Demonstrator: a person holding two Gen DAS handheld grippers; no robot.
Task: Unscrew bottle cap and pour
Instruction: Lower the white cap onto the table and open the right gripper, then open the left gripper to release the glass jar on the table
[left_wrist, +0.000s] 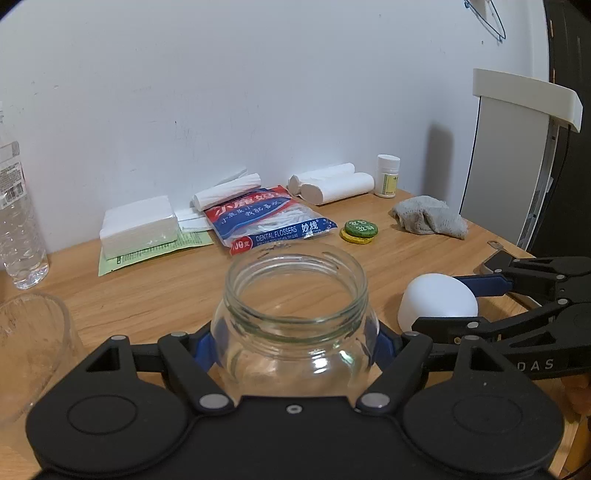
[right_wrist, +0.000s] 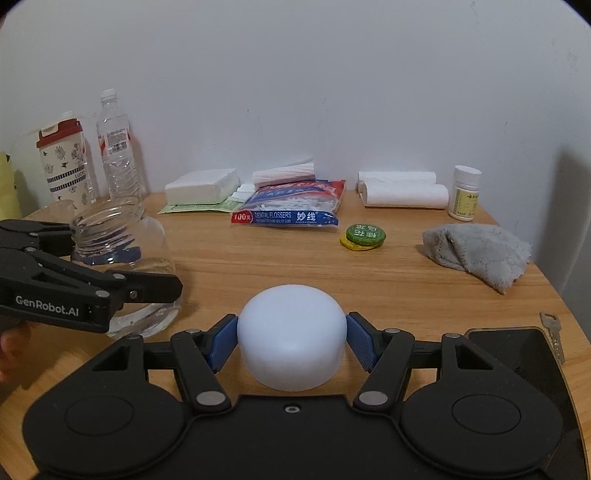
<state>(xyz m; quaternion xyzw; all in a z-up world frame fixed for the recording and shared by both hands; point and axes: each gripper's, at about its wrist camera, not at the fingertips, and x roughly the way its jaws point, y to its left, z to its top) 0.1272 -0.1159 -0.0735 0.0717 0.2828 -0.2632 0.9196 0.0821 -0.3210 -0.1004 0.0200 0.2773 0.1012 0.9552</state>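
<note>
Your left gripper (left_wrist: 295, 343) clamps the open glass jar (left_wrist: 295, 314), upright on the wooden table (left_wrist: 166, 295) | your right gripper (right_wrist: 291, 341): blue pads (right_wrist: 223, 341) flank the white cap (right_wrist: 291, 336); the right pad shows a sliver of gap, so grip can't be confirmed | cap is off the jar, just to its right; an empty glass (left_wrist: 33, 350) stands left of the jar

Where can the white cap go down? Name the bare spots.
Bare wood lies ahead of the white cap, between the glass jar and the grey cloth, short of the round tins. The back wall edge is crowded: flosser bag, paper rolls, pill bottle.
</note>
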